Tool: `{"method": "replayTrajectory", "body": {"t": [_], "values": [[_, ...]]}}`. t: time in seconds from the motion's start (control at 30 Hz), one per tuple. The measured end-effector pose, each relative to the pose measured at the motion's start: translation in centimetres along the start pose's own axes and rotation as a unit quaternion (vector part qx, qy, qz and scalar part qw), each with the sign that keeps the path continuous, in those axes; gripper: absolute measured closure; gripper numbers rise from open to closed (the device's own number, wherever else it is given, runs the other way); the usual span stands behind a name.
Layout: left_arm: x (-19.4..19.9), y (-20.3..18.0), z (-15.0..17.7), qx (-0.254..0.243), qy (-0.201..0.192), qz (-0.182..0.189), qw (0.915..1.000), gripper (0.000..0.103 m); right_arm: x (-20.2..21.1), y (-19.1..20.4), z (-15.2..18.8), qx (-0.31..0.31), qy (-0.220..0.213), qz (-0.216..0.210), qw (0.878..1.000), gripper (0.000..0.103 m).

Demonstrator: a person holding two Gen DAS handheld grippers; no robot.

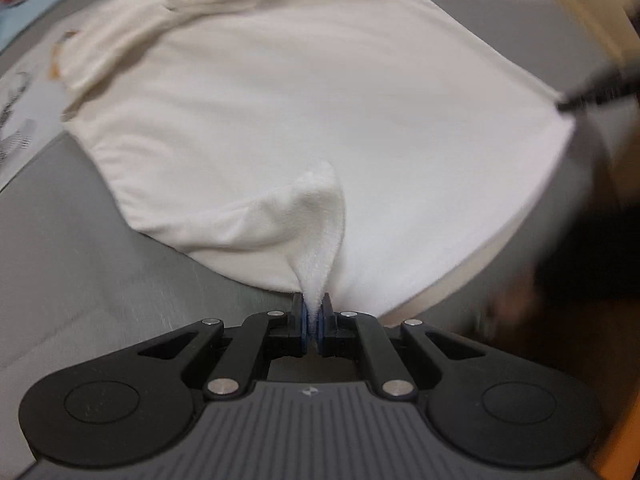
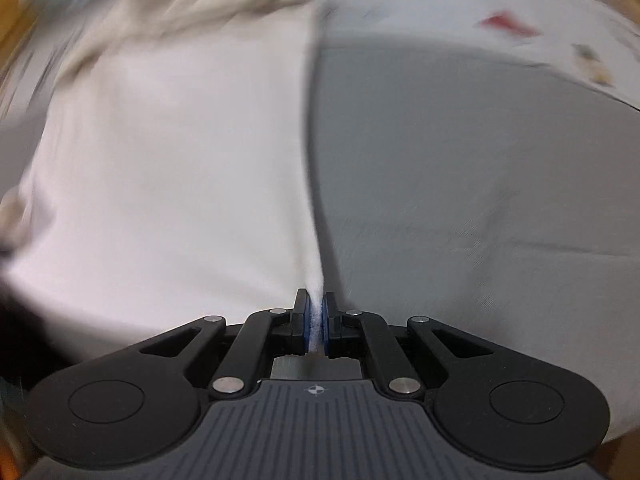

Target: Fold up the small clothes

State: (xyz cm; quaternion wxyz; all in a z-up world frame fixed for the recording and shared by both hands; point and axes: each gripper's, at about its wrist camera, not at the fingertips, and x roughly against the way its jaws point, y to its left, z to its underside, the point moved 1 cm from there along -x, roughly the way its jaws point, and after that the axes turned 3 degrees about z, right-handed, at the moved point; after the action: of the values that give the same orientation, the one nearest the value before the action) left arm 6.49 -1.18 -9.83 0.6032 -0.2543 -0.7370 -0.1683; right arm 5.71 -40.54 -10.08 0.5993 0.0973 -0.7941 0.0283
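White cotton fills both my views: a small white garment (image 1: 320, 112) lies spread across the grey worktop (image 1: 80, 260), its far part bunched toward the worktop's far edge. My left gripper (image 1: 314, 316) has its jaws closed tight on a pinch of the near hem, which rises to a peak. My right gripper (image 2: 316, 320) has its jaws clamped on the garment's side edge, with bare worktop beside it. A patterned cloth (image 2: 520, 8) lies at the far edge.
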Motion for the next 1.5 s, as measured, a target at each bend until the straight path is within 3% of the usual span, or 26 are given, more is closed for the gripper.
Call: {"method": "replayTrajectory", "body": {"t": [0.07, 0.13, 0.2, 0.27, 0.33, 0.4, 0.5, 0.67, 0.8, 0.9, 0.97, 1.03, 1.13, 1.17, 1.27, 1.37, 1.5], "values": [[0.4, 0.7, 0.6, 0.008, 0.003, -0.004, 1.0, 0.095, 0.6, 0.3, -0.1, 0.019, -0.025, 0.028, 0.999, 0.089], [2.2, 2.4, 0.5, 0.046, -0.041, 0.03, 0.9976, 0.086, 1.3, -0.4, -1.0, -0.013, -0.047, 0.015, 0.999, 0.074], [4.4, 4.3, 0.4, 0.099, -0.101, 0.068, 0.9877, 0.052, 1.9, -1.0, -2.1, -0.048, -0.072, 0.001, 0.996, 0.072], [5.6, 6.4, -0.5, 0.157, -0.151, 0.08, 0.9728, 0.043, 1.9, -0.7, -3.2, -0.059, -0.091, 0.002, 0.994, 0.072], [5.1, 8.1, -1.7, 0.194, -0.154, 0.073, 0.9661, 0.043, 1.5, -0.3, -4.1, -0.055, -0.095, 0.002, 0.994, 0.072], [3.4, 8.3, -2.8, 0.203, -0.13, 0.057, 0.9688, 0.043, 0.3, 0.8, -5.0, -0.039, -0.087, 0.004, 0.995, 0.072], [0.9, 7.2, -4.5, 0.175, -0.103, 0.012, 0.9791, 0.043, -1.8, 3.4, -6.0, 0.006, -0.061, 0.007, 0.998, 0.072], [-1.4, 7.0, -4.0, 0.115, -0.094, -0.012, 0.9889, 0.043, -4.6, 7.4, -6.0, 0.09, -0.015, 0.037, 0.995, 0.07], [-2.8, 6.2, -3.9, 0.088, -0.096, -0.021, 0.9912, 0.043, -4.4, 7.9, -7.5, 0.078, -0.023, 0.036, 0.996, 0.067], [-4.8, 6.2, -3.5, 0.065, -0.034, -0.004, 0.9973, 0.051, -3.7, 8.4, -9.6, 0.062, -0.056, 0.045, 0.996, 0.067], [-5.0, 5.6, -2.7, 0.01, 0.007, -0.009, 0.9999, 0.058, -2.8, 8.8, -11.3, 0.049, -0.091, 0.044, 0.994, 0.067], [-4.0, 4.5, -0.7, -0.104, 0.031, -0.04, 0.9933, 0.061, -2.0, 9.5, -12.9, 0.033, -0.129, 0.043, 0.99, 0.067], [-3.4, 5.9, 2.4, -0.141, 0.064, -0.081, 0.9846, 0.07, -1.2, 10.6, -15.8, 0.012, -0.182, 0.031, 0.983, 0.067], [-3.0, 6.7, 3.0, -0.131, 0.062, -0.087, 0.9856, 0.071, -1.1, 11.2, -16.9, 0.006, -0.199, 0.027, 0.98, 0.067], [-0.7, 9.3, 3.6, -0.069, 0.004, -0.039, 0.9969, 0.071, -1.5, 13.6, -19.8, 0.008, -0.238, 0.016, 0.971, 0.067], [0.7, 10.6, 2.1, -0.023, -0.07, -0.03, 0.9968, 0.071, -2.8, 16.2, -22.7, 0.014, -0.268, 0.017, 0.963, 0.067], [-0.1, 9.7, -1.0, -0.002, -0.103, 0.023, 0.9944, 0.07, -5.7, 18.7, -25.8, 0.016, -0.27, 0.028, 0.962, 0.067]]}}
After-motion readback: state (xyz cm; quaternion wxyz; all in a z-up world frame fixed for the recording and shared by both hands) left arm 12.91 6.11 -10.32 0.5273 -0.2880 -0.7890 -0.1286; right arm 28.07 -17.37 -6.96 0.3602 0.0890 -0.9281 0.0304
